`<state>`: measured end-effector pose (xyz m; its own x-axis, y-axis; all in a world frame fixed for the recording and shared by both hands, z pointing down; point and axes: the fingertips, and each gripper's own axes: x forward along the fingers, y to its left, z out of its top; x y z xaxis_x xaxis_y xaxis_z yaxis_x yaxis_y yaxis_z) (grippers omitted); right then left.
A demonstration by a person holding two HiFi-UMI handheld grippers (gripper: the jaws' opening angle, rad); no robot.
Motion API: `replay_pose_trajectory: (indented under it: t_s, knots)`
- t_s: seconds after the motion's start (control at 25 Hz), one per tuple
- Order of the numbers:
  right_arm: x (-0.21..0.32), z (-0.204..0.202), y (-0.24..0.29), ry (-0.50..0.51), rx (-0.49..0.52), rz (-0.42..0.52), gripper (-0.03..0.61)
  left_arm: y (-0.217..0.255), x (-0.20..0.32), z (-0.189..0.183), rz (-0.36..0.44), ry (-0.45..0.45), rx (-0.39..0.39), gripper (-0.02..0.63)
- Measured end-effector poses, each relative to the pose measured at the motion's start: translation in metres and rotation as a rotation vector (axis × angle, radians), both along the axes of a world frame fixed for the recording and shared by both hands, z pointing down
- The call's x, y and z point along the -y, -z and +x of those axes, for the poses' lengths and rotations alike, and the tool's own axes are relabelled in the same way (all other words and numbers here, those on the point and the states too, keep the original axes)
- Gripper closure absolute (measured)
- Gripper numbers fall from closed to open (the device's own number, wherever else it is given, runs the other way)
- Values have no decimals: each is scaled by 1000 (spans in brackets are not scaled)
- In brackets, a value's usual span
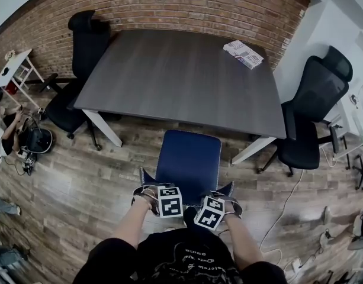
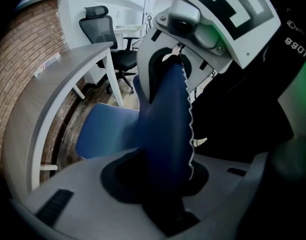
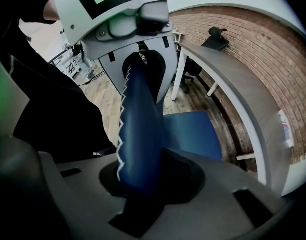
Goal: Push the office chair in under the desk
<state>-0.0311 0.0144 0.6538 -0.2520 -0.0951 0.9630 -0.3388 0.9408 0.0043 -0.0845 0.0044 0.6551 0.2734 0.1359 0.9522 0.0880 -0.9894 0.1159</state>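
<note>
Together, left tongs (image 1: 147, 189), right tongs (image 1: 227, 195) clamped on blue chair backrest (image 2: 165, 114), desk (image 1: 181, 76) ahead

Clamping chair backrest (image 2: 162, 124) top edge with left gripper (image 2: 165, 186), jaws pressed on either face. Same with right gripper (image 3: 138, 184). Held side by side, near each other, pointing steeply down, forearms (image 1: 131, 223) extended forward.
</note>
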Motion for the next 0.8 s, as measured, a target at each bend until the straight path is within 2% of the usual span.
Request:
replay_pose_trajectory:
  t_s: [0.8]
  knots:
    - [32,22,3,12,11,-31,480,3,31,22,-8,37,1,492]
